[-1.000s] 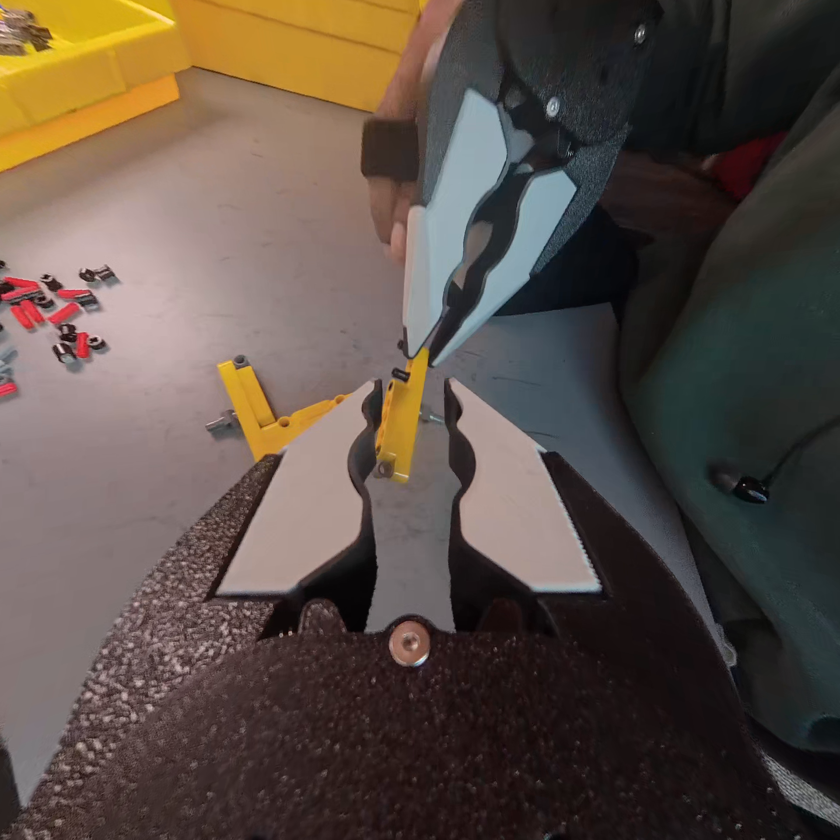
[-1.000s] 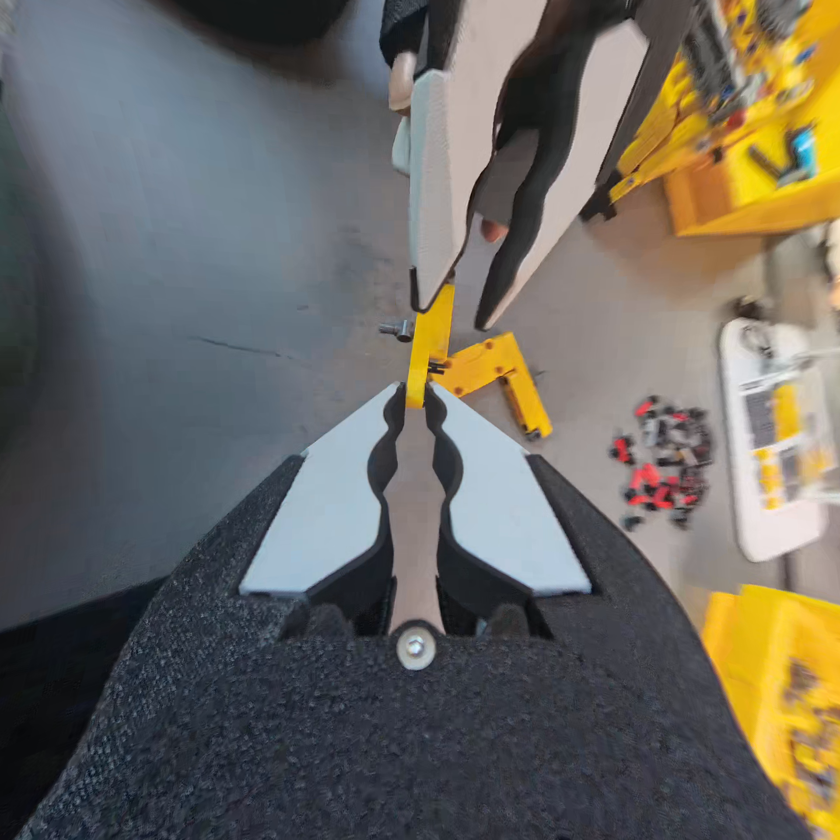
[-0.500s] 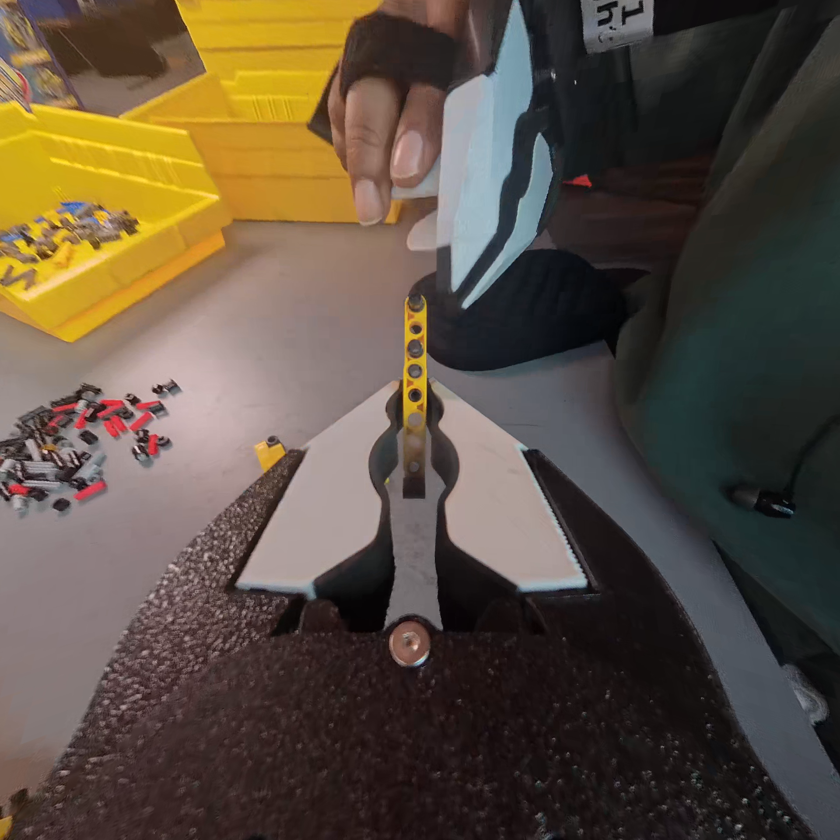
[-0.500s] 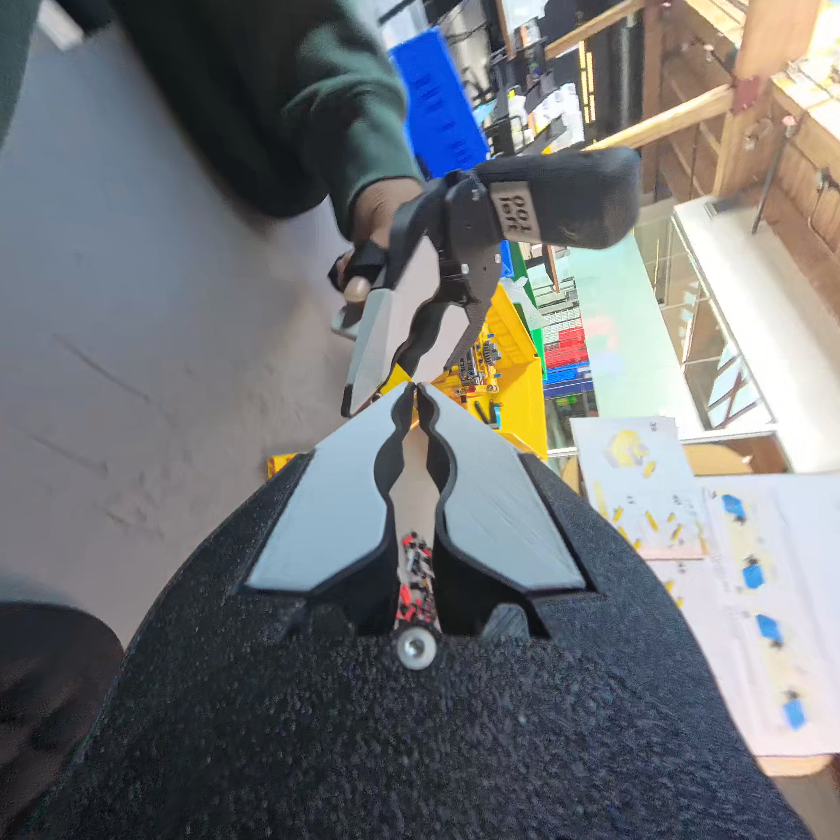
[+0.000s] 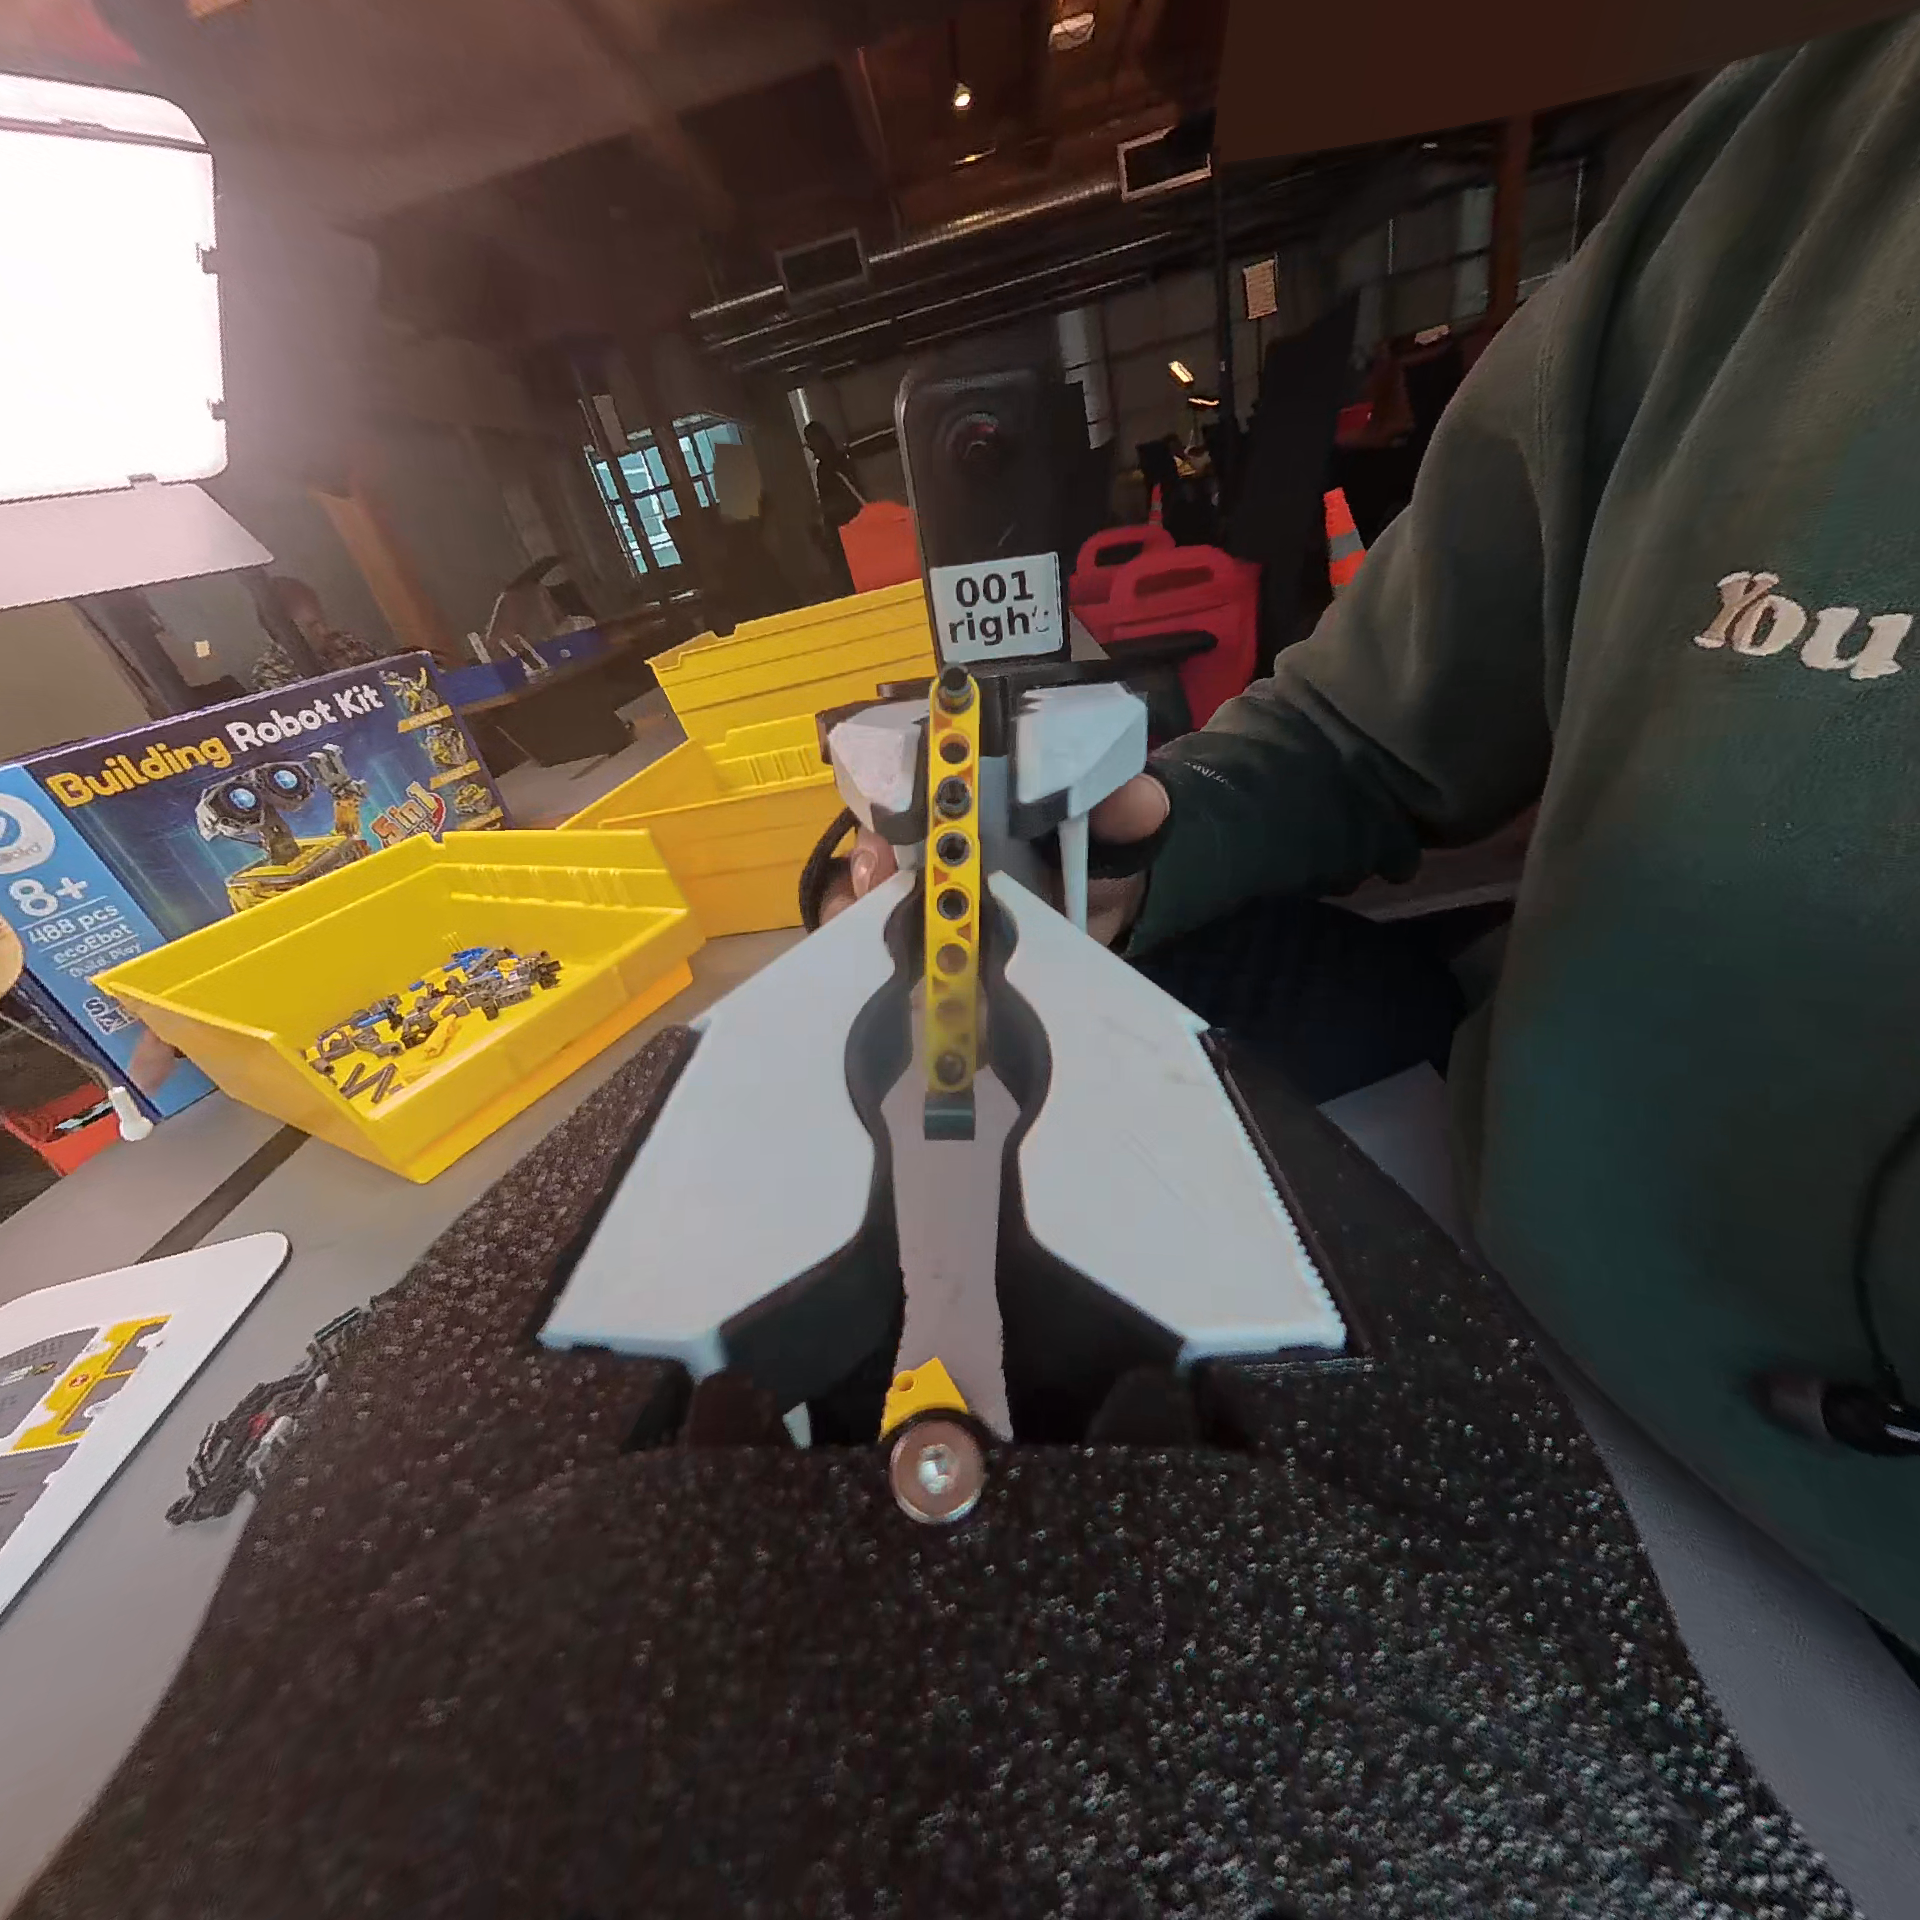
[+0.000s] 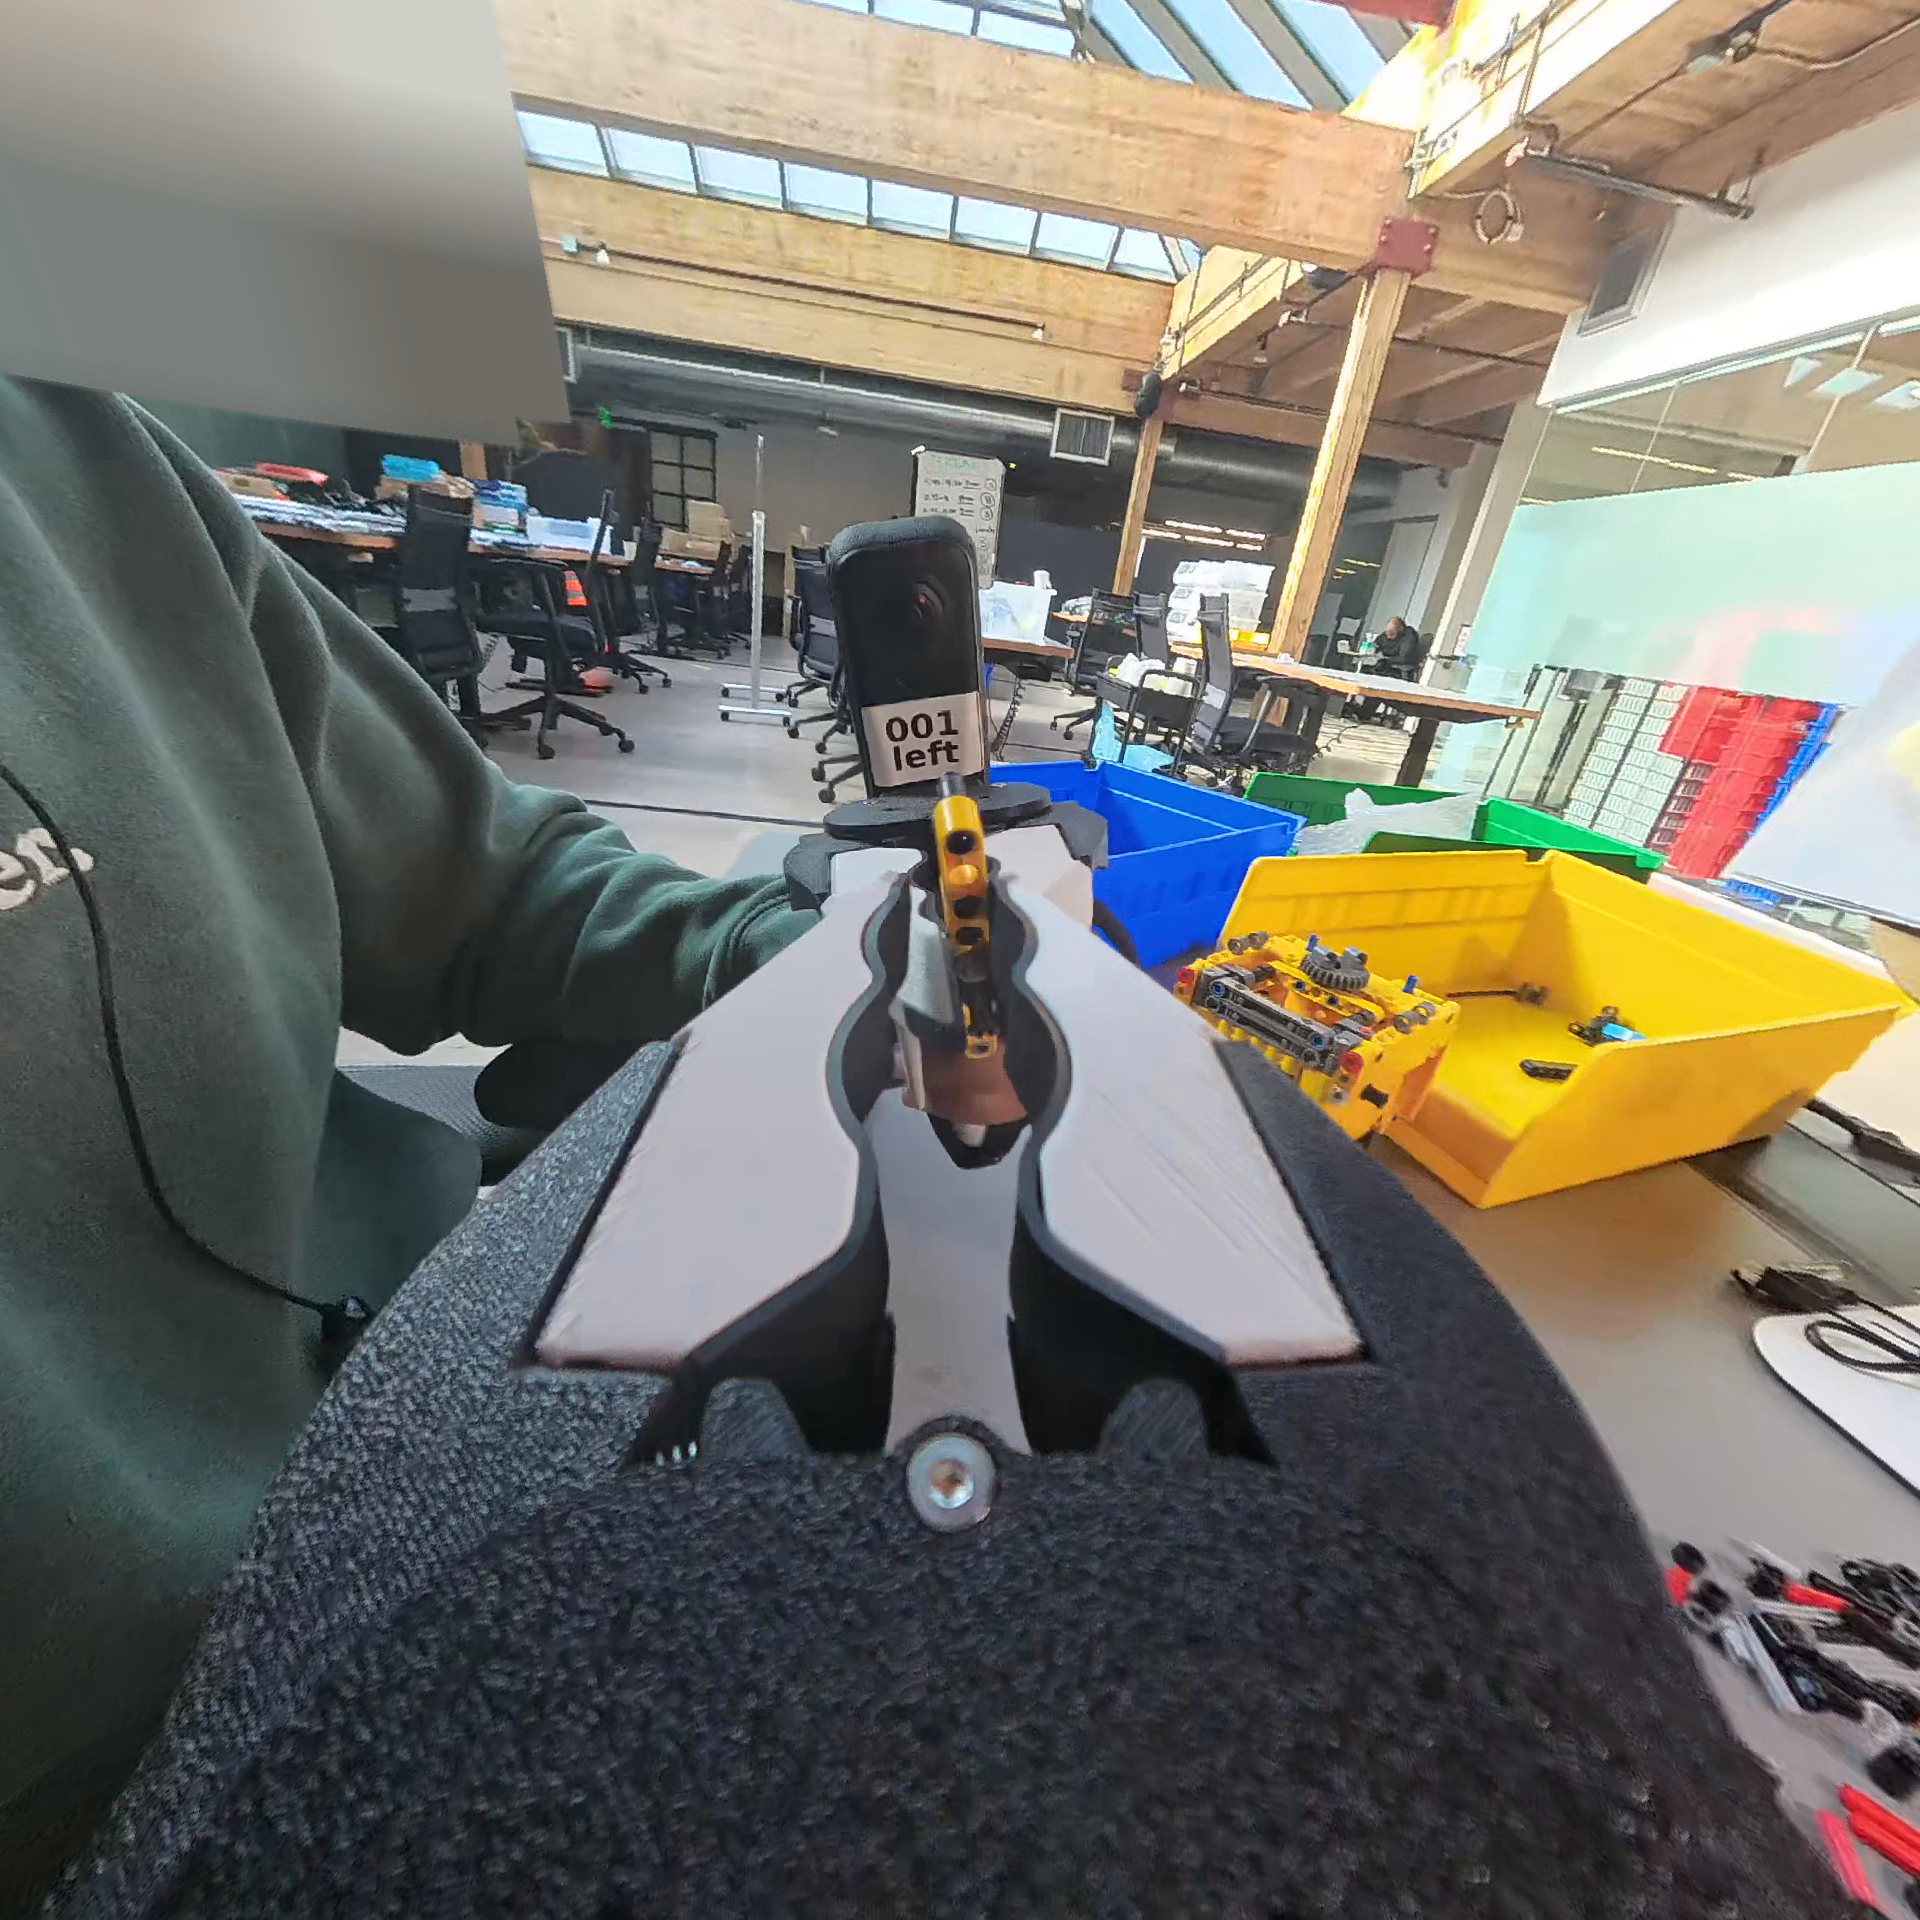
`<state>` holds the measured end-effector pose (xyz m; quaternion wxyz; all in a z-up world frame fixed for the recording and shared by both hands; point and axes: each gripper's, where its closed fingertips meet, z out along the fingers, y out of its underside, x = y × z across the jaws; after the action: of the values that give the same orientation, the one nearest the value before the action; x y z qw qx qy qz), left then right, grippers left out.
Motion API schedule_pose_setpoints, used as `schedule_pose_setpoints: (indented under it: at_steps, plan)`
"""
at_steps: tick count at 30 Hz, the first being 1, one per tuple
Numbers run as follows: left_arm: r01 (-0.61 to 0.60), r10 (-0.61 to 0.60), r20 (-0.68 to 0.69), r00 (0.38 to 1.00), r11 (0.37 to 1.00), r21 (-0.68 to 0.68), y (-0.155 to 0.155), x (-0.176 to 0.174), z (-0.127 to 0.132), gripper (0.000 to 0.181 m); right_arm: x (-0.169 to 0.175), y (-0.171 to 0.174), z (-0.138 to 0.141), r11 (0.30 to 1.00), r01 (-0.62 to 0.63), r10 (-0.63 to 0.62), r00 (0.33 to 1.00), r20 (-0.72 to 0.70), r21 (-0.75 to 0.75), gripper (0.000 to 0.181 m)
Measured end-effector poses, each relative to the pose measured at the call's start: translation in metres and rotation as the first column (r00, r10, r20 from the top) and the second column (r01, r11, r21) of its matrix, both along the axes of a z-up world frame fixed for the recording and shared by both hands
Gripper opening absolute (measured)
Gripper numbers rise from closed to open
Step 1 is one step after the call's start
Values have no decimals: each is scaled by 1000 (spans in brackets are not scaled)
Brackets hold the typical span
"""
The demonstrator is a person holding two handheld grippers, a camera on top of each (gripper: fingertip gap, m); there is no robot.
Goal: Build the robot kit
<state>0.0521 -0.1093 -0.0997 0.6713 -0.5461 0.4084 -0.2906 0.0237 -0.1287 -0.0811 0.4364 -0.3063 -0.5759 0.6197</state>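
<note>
My left gripper (image 5: 951, 914) is closed on a yellow perforated beam (image 5: 951, 883), pinched at the tips. Beam stands upright, long axis vertical, black pin at the top end, dark piece at the bottom end between my fingers. It's lifted off the grey table (image 5: 312, 1226).

My right gripper (image 6: 961, 904) faces the left one head-on, tips nearly together right at the beam (image 6: 958, 873); can't tell if it actually grips it.

Yellow bin (image 5: 260, 1008) to the left holds a scatter of small dark and blue parts. Empty-looking stacked yellow bins (image 5: 790, 675) behind it. Right wrist view: another yellow bin (image 6: 1714, 1039) with a few loose bits, a yellow built assembly (image 6: 1309, 1013) at its near edge; blue bin (image 6: 1174, 842) and green bin (image 6: 1507, 821) behind. Kit box (image 5: 239, 790) behind the left bin. Loose red and black pieces (image 6: 1808, 1642) on the table.
</note>
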Motion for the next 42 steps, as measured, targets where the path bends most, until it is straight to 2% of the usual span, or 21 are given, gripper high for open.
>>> schedule_pose_setpoints:
  at_steps: [1,4,6,8,9,10,11,13,15,16,20,25,29,32,35,38,42]
  plan:
    - [2,-2,2,1000,1000,-3,0,1,0,6,0,2,1,1000,6,-7,1000,-4,-17,7]
    - [-9,9,2,1000,999,-31,3,1,-3,7,-1,7,-1,999,-3,4,1000,20,-54,7]
    - [-43,43,-10,999,997,-59,9,-3,-6,14,-1,13,2,999,17,-16,1000,21,-50,6]
    - [-104,103,-9,995,991,-90,18,-15,-8,19,1,26,8,993,110,-110,994,2,46,6]
    - [-137,140,18,990,983,-120,24,-24,-6,22,1,36,10,969,193,-192,981,-24,157,6]
    - [-153,164,50,985,973,-171,29,-32,-5,28,1,45,9,911,285,-279,958,-64,297,6]
    - [-141,166,92,982,963,-231,32,-38,-4,28,0,55,8,814,385,-371,921,-121,436,7]
    - [-101,173,197,965,938,-330,36,-46,1,27,-2,72,-1,545,502,-483,843,-237,672,6]
    - [-54,171,266,949,917,-396,39,-47,1,26,-8,88,-18,267,528,-541,774,-328,806,7]
    - [-46,179,274,945,902,-430,42,-45,-3,25,-12,91,-26,187,524,-546,758,-356,831,7]
    - [-72,226,222,949,837,-542,53,-38,-30,25,-27,96,-56,63,485,-573,733,-367,872,6]
    - [-139,311,187,932,782,-608,65,-47,-49,10,-36,96,-76,33,462,-571,737,-362,886,6]
    - [-186,316,116,942,777,-601,67,-49,-57,9,-37,96,-84,50,451,-587,735,-340,891,7]
    - [-263,341,44,939,796,-546,67,-50,-57,13,-38,97,-84,54,447,-601,728,-328,893,7]
    - [-335,362,-44,931,804,-492,67,-47,-60,29,-38,100,-85,57,443,-620,718,-316,895,7]
    - [-427,411,-134,902,801,-420,71,-50,-65,20,-38,99,-86,58,441,-628,713,-310,896,7]
    - [-433,395,-178,901,819,-376,69,-49,-65,16,-37,99,-86,62,441,-626,716,-310,895,7]
